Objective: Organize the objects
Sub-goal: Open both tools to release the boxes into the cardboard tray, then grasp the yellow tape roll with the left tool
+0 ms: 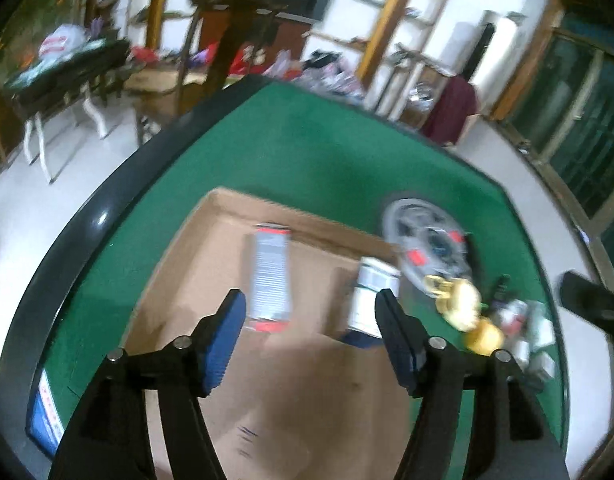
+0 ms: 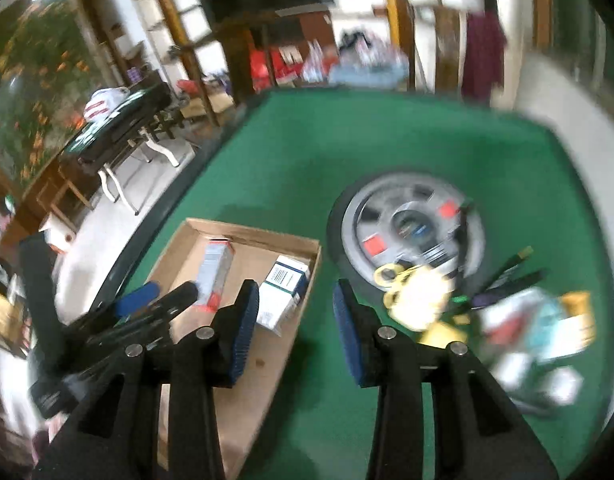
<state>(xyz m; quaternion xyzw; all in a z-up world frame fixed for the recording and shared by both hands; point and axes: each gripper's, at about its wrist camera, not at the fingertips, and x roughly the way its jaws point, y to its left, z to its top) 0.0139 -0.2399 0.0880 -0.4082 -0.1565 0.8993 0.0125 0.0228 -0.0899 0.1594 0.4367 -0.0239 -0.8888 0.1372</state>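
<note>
A shallow cardboard box [image 1: 299, 392] [image 2: 247, 396] lies on the green table. In it lie a grey and red carton [image 1: 270, 276] [image 2: 215, 276] and a white and blue carton [image 1: 369, 298] [image 2: 283, 294]. My left gripper [image 1: 309, 320] is open and empty above the box. My right gripper [image 2: 295, 316] is open and empty above the box's right edge. A blurred pile of small items [image 2: 539, 328] [image 1: 523, 332] with yellow scissors [image 2: 395, 280] and a yellow object [image 1: 463, 304] lies to the right.
A round grey dial with red squares [image 2: 407, 228] [image 1: 427, 240] sits in the table's middle. The table has a dark rim [image 1: 87, 240]. The left gripper shows at the left of the right wrist view [image 2: 147, 312]. Furniture and clutter stand beyond the table.
</note>
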